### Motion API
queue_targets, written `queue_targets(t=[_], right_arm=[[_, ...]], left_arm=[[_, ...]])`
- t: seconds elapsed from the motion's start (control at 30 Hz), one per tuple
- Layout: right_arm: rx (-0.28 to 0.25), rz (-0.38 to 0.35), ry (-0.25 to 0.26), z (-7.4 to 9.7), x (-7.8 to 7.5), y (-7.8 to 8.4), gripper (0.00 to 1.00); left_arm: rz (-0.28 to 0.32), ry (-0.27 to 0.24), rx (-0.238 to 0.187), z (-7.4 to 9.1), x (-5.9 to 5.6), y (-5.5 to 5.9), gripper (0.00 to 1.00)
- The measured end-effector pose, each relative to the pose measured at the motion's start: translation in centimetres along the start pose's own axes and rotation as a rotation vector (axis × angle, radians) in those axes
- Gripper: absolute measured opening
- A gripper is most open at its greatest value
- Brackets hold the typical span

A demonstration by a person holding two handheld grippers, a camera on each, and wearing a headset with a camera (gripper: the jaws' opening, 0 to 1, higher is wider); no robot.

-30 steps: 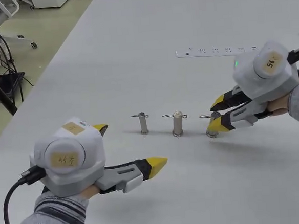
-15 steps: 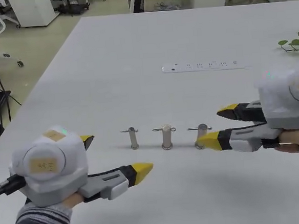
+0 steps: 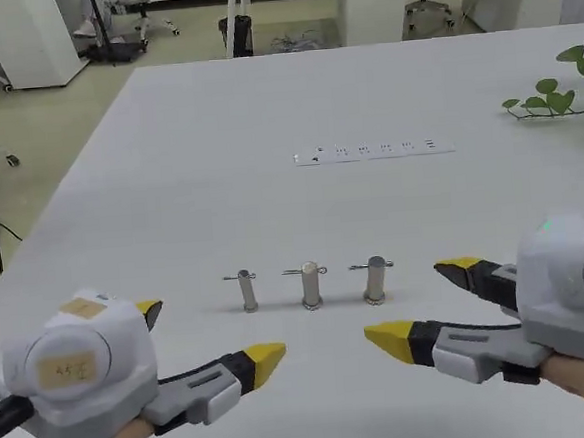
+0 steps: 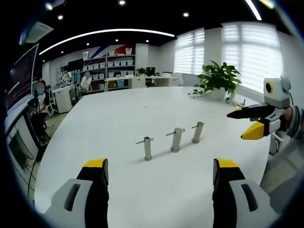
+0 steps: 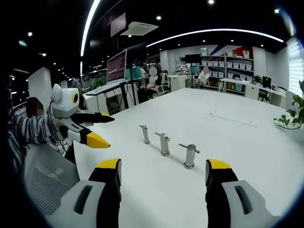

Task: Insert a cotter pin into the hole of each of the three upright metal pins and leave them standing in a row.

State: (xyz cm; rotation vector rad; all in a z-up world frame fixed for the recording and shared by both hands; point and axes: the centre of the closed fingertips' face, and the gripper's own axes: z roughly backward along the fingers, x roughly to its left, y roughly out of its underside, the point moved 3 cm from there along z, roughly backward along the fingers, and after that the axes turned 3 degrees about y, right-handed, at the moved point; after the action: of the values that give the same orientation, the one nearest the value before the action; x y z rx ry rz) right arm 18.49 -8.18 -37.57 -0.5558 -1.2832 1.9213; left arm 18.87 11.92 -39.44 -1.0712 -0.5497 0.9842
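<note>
- On the white table, directly ahead of you, the middle pin stands upright. Take it as the reference for every position below.
- Just to the left of the middle pin stands the left pin. At a like gap to its right stands the right pin. The three form one straight row, all upright and none touching.
- Each pin carries a cotter pin crosswise through the hole near its top: the left cotter pin, the middle cotter pin and the right cotter pin. In the head view each one juts out to the left of its pin.
- Your left gripper is held nearer to you than the middle pin and to its left. Its jaws are spread wide with nothing between them, and it is clear of the row.
- Your right gripper is held nearer to you than the middle pin and to its right. Its jaws are apart and empty. Its yellow tips lie near the right pin without touching it.
- Beyond the middle pin, well apart from it, a white power strip lies flat on the table.
- Farther beyond and to the right, a leafy plant reaches in at the table edge.
</note>
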Motion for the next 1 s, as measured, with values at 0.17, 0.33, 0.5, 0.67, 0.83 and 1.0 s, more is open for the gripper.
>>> queue_targets(t=[0.17, 0.33, 0.5, 0.67, 0.83, 1.0], right_arm=[[-0.053, -0.014, 0.044, -0.2, -0.3, 0.1, 0.78], [-0.092, -0.050, 0.082, -0.4, -0.8, 1.0, 0.79], [-0.043, 0.068, 0.130, -0.7, -1.5, 1.8, 0.78], [-0.046, 0.041, 0.102, -1.5, -0.8, 1.9, 0.78], [-0.027, 0.057, 0.086, -1.7, -0.1, 2.3, 0.77], [-0.025, -0.036, 0.094, -1.6, -0.4, 2.5, 0.76]], left_arm=[[0.013, -0.008, 0.005, -0.3, 0.0, 0.6, 0.95], [-0.044, -0.010, 0.003, -0.6, -0.3, 0.2, 0.99], [-0.064, 0.008, 0.007, -0.9, -0.7, 0.3, 0.99], [-0.066, 0.011, -0.002, -1.0, -1.0, 0.2, 0.99], [-0.058, 0.016, -0.023, -1.0, -1.1, -0.1, 0.99], [-0.057, 0.001, -0.022, -1.0, -0.8, 0.0, 0.99]])
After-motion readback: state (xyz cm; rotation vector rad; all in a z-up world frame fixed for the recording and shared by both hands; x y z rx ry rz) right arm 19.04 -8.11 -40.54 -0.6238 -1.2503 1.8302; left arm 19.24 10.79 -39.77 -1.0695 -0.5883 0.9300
